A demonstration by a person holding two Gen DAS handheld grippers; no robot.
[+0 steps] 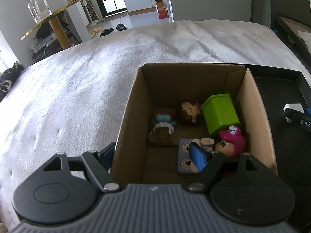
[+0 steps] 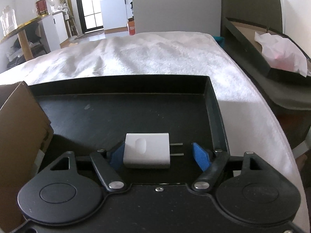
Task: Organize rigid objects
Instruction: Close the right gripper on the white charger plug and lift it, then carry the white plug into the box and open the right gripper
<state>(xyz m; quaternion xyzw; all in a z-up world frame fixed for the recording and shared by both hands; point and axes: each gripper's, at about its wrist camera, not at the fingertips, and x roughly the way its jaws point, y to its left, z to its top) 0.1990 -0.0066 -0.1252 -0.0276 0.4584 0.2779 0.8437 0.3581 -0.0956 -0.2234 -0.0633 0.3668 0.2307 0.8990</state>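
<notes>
An open cardboard box [image 1: 134, 104] on the white blanket holds a green toy box [image 1: 221, 114], a brown-haired figurine [image 1: 189, 112], a pink-haired figurine [image 1: 230, 141], a blue-and-white figure [image 1: 163, 123] and a grey block [image 1: 183, 155]. My left gripper [image 1: 153, 155] is open and straddles the box's left wall, with one pad outside and one inside. A white charger plug [image 2: 147, 151] lies on the black tray [image 2: 120, 116], prongs to the right. My right gripper [image 2: 158, 158] is open around it. Its left pad [image 2: 116, 156] is against the plug; the right pad stands clear of the prongs.
The tray stands right of the box [image 2: 21, 128] on a bed covered with a white blanket [image 1: 77, 89]. A dark bench with a white bag [image 2: 279, 52] runs along the bed's right side. A gold-rimmed table with a clear jar [image 1: 38, 7] stands far left.
</notes>
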